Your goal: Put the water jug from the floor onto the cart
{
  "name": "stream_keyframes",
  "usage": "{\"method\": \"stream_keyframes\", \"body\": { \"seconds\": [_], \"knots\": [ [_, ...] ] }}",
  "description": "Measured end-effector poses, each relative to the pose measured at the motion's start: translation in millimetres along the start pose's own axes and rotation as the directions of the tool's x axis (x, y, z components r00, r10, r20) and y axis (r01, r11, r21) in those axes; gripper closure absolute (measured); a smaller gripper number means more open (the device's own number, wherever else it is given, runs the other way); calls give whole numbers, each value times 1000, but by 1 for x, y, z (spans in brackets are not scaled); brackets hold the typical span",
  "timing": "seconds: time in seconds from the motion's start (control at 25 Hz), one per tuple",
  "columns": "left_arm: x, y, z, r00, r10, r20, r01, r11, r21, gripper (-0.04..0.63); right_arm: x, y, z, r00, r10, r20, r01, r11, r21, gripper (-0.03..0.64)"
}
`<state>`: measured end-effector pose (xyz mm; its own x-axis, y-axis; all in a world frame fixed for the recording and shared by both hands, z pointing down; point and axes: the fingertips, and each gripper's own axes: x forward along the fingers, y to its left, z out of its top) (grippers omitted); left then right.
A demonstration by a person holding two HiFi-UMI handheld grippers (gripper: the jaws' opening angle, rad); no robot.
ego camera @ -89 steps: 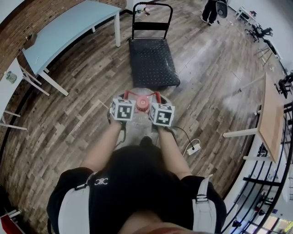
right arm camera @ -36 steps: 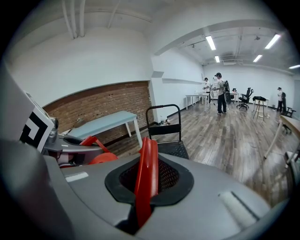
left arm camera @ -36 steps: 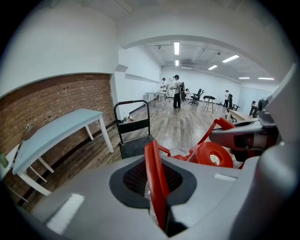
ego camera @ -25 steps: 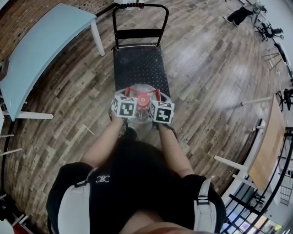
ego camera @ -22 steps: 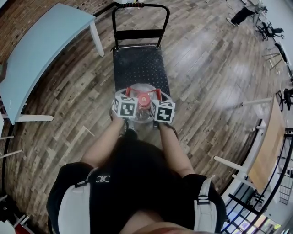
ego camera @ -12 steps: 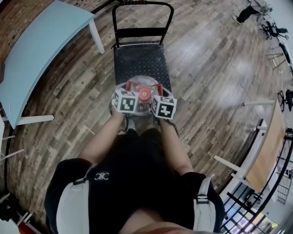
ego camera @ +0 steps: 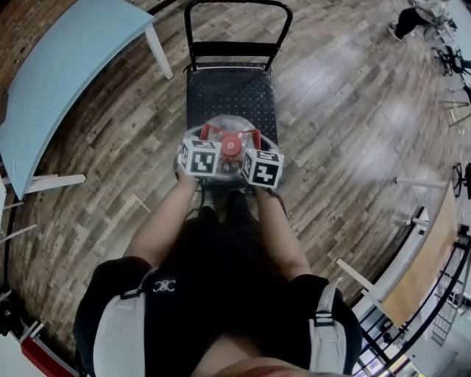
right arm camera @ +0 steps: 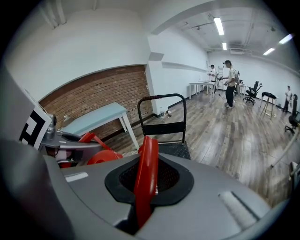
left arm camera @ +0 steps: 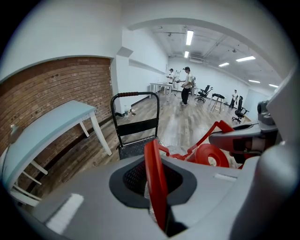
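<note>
The water jug (ego camera: 221,127) is clear, with a red cap (ego camera: 231,145) and a red carrying handle (ego camera: 215,130). In the head view it sits over the near end of the black cart (ego camera: 232,88); I cannot tell whether it rests on the deck. My left gripper (left arm camera: 157,197) is shut on the left strap of the red handle (left arm camera: 154,173). My right gripper (right arm camera: 143,197) is shut on the right strap (right arm camera: 146,164). Both marker cubes flank the cap. The cart's push bar (ego camera: 237,6) stands at its far end.
A light blue table (ego camera: 66,66) stands left of the cart, in front of a brick wall (left arm camera: 56,89). Wood floor (ego camera: 353,118) spreads to the right, with a wooden table (ego camera: 419,265) at the right edge. Two people (right arm camera: 227,82) stand far down the room.
Both grippers have carried the jug forward, from the floor in front of the cart to over the cart's near end. The grip on the red handle is unchanged.
</note>
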<state>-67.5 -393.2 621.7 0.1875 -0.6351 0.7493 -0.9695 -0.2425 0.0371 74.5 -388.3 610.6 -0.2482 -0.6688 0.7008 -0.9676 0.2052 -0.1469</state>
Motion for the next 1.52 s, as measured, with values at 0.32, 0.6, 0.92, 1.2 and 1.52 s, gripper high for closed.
{"method": "stream_keyframes", "body": {
  "seconds": [0.32, 0.6, 0.92, 1.2, 1.52],
  "knots": [
    [52, 1, 26, 999, 35, -29, -36, 998, -41, 581, 52, -28, 29, 998, 50, -40, -52, 998, -45, 581],
    [102, 9, 60, 998, 50, -34, -52, 997, -61, 580, 106, -50, 65, 996, 78, -52, -83, 991, -104, 581],
    [173, 18, 94, 999, -4, -53, -4, 988, -155, 575, 175, -82, 100, 996, 71, -50, -79, 982, -170, 581],
    [219, 22, 134, 997, -56, -51, 45, 981, -188, 561, 225, -106, 140, 995, 86, -58, -96, 975, -202, 581],
    [268, 40, 164, 996, -37, -77, 24, 987, -160, 558, 277, -118, 172, 995, 83, -63, -95, 970, -224, 583]
  ]
}}
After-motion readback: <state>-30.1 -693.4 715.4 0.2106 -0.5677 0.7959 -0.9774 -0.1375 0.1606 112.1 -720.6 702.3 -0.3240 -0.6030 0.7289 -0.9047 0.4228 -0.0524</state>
